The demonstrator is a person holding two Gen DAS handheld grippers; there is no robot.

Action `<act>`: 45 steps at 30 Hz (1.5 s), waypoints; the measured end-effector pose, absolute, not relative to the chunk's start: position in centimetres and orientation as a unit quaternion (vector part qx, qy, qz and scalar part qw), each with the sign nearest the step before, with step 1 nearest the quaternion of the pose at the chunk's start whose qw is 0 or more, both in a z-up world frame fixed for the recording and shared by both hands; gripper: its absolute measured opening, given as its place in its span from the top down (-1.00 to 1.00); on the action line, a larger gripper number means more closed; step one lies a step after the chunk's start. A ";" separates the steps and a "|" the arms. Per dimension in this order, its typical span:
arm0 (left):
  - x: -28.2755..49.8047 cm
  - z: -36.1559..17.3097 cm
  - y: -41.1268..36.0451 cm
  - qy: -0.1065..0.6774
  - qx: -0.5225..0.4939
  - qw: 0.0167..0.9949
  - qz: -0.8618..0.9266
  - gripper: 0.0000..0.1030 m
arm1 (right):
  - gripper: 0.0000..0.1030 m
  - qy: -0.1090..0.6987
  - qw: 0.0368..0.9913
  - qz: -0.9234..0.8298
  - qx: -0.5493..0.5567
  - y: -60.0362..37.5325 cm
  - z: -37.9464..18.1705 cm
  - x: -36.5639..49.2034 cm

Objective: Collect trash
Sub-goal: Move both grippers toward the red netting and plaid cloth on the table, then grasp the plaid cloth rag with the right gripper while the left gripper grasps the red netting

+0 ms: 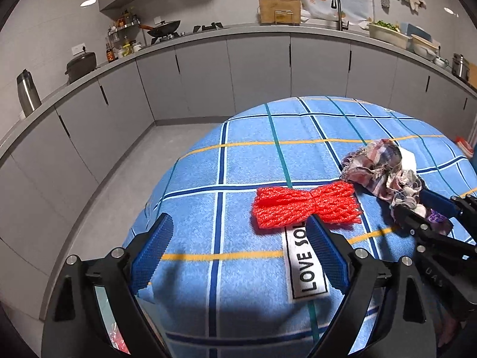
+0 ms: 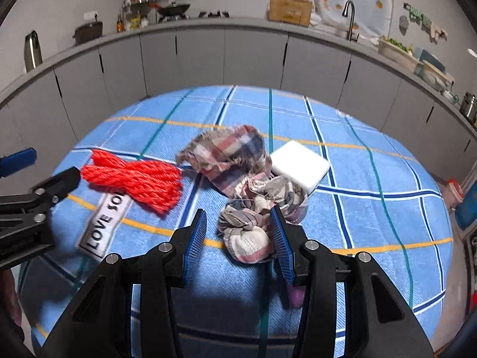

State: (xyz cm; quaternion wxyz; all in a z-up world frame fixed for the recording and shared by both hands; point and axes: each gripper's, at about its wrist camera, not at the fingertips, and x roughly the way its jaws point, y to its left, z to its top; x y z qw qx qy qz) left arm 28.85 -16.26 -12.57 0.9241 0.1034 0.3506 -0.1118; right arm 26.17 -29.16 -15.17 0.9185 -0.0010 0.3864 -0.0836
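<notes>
Red ribbed foam netting (image 1: 307,207), pinched like a bow, lies lengthwise left of the frayed plaid rag (image 2: 238,185). The left gripper (image 1: 238,244) is spread; the right gripper (image 2: 238,238) loosely straddles the rag.

Left gripper (image 1: 238,238) angled down, jaws spread wide, nothing between the blue pads (image 1: 150,253). Right gripper (image 2: 238,232) also angled down, jaws about half apart, pads not clamping anything.
</notes>
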 end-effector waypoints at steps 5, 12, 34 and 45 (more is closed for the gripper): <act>29.3 -12.7 -16.3 0.355 0.097 0.922 -0.121 -0.74 | 0.58 0.391 0.917 -0.073 0.000 -29.2 -15.4 26.2; 30.3 -13.4 -17.2 0.363 0.096 0.918 -0.129 -0.74 | 0.62 0.346 0.935 -0.073 0.024 -29.4 -13.6 23.0; 30.2 -15.0 -18.7 0.406 0.090 0.886 -0.204 0.99 | 0.61 0.328 0.943 -0.049 0.024 -28.3 -13.1 20.0; 26.5 -12.6 -16.2 0.377 0.092 0.899 -0.203 0.99 | 0.61 0.313 0.949 -0.045 0.025 -27.7 -11.9 17.2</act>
